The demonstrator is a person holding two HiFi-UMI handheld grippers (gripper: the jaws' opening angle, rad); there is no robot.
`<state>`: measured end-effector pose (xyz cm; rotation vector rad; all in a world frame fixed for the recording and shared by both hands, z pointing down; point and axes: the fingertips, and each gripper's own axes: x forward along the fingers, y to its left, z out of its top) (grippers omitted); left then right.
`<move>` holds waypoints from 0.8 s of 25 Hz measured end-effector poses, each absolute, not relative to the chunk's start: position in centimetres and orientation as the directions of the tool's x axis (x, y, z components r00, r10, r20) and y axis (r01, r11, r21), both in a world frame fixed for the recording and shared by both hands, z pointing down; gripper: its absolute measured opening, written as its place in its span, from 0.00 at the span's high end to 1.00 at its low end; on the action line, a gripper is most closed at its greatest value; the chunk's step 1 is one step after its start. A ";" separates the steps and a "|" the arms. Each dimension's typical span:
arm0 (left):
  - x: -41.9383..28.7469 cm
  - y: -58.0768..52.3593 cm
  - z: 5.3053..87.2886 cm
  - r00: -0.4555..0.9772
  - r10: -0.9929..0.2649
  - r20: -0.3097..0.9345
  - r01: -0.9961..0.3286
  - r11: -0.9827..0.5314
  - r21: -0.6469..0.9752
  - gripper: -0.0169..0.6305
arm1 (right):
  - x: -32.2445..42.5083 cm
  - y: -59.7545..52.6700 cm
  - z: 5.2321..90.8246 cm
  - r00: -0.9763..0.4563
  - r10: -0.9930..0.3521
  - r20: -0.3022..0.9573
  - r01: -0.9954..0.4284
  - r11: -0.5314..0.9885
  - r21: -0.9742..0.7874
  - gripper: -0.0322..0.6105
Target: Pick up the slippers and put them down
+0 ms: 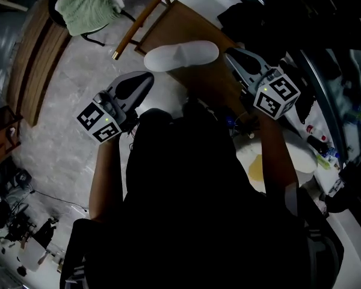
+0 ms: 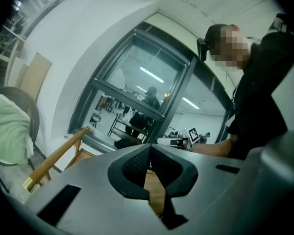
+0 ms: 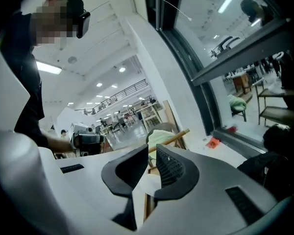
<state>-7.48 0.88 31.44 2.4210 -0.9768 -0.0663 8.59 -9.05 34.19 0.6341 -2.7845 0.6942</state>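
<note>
One white slipper lies across the near corner of a brown wooden table in the head view. My left gripper hovers just left of and below the slipper's heel end, apart from it. In its own view the left gripper has its jaws together with nothing between them. My right gripper points at the slipper's right end, close beside it. In the right gripper view the right gripper stands shut and empty, and a white patch of the slipper shows below its tips. No second slipper is in view.
A dark chair with a green cloth stands at the far left, beside a wooden pole with a brass tip. Wooden boards lean at the left. Dark bags and small clutter crowd the right side. Glass walls stand behind.
</note>
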 end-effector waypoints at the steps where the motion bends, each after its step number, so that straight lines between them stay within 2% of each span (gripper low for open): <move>1: -7.3 0.6 31.8 0.740 -0.656 0.148 -0.630 -0.599 0.494 0.95 | 8.8 -9.4 34.8 -0.886 -0.354 0.300 -0.455 0.788 -0.414 0.91; 7: -7.6 -2.1 35.7 0.786 -0.599 0.152 -0.566 -0.597 0.568 0.95 | 9.1 -11.0 39.9 -0.852 -0.351 0.388 -0.515 0.693 -0.505 0.90; 8: -7.9 -2.4 36.7 0.789 -0.595 0.152 -0.558 -0.590 0.584 0.95 | 9.1 -11.1 41.0 -0.844 -0.351 0.407 -0.529 0.672 -0.518 0.88; 10: -8.4 -2.9 38.6 0.790 -0.593 0.156 -0.549 -0.570 0.611 0.95 | 9.2 -11.1 43.0 -0.826 -0.360 0.433 -0.559 0.622 -0.549 0.75; 14: -8.3 -3.2 42.8 0.789 -0.580 0.202 -0.559 -0.541 0.628 0.95 | 10.3 -10.3 47.3 -0.796 -0.371 0.477 -0.604 0.532 -0.594 0.72; 20: -8.0 -4.0 48.3 0.765 -0.591 0.256 -0.592 -0.489 0.641 0.95 | 11.0 -9.2 54.8 -0.782 -0.295 0.549 -0.623 0.381 -0.683 0.63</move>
